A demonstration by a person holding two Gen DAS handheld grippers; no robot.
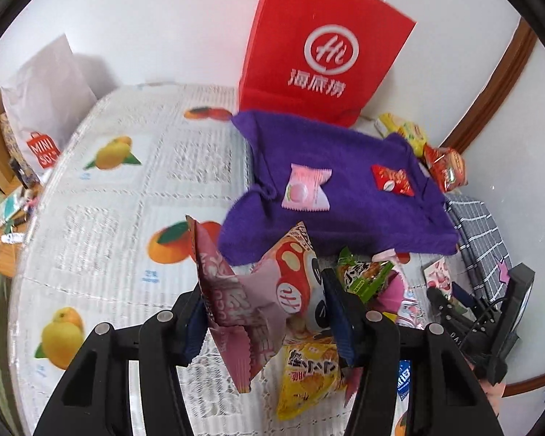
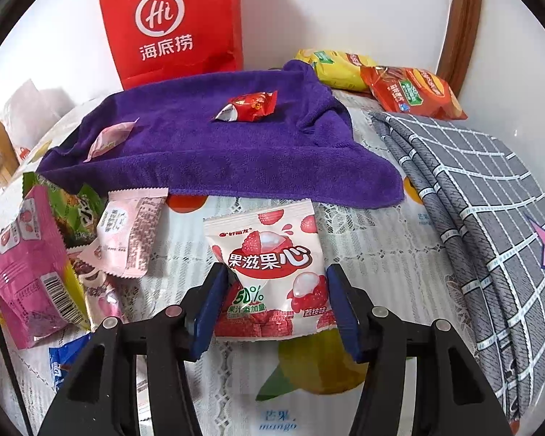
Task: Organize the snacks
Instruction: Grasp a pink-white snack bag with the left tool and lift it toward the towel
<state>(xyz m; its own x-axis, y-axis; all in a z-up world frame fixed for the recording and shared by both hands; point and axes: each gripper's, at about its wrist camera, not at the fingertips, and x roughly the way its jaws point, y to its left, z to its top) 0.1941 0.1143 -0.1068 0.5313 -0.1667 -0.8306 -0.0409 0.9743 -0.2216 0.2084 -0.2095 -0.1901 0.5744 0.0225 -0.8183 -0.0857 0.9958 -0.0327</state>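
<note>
My left gripper (image 1: pixel 265 312) is shut on a pink snack packet (image 1: pixel 236 301) and a mushroom-print packet (image 1: pixel 294 276), held above the table. A yellow packet (image 1: pixel 309 374) lies below. My right gripper (image 2: pixel 274 309) is open, its fingers on either side of a white lychee gummy packet (image 2: pixel 272 272) lying on the tablecloth. A purple towel (image 2: pixel 218 145) carries a pink candy (image 2: pixel 107 140) and a red candy (image 2: pixel 247 107); they also show in the left wrist view (image 1: pixel 309 189) (image 1: pixel 392 180).
A red paper bag (image 2: pixel 178 25) stands against the wall behind the towel. Yellow and orange chip bags (image 2: pixel 399 87) lie at back right. A grey checked cloth (image 2: pixel 472 200) lies right. Several packets (image 2: pixel 36 254) are piled left. A Miniso bag (image 1: pixel 43 109) stands far left.
</note>
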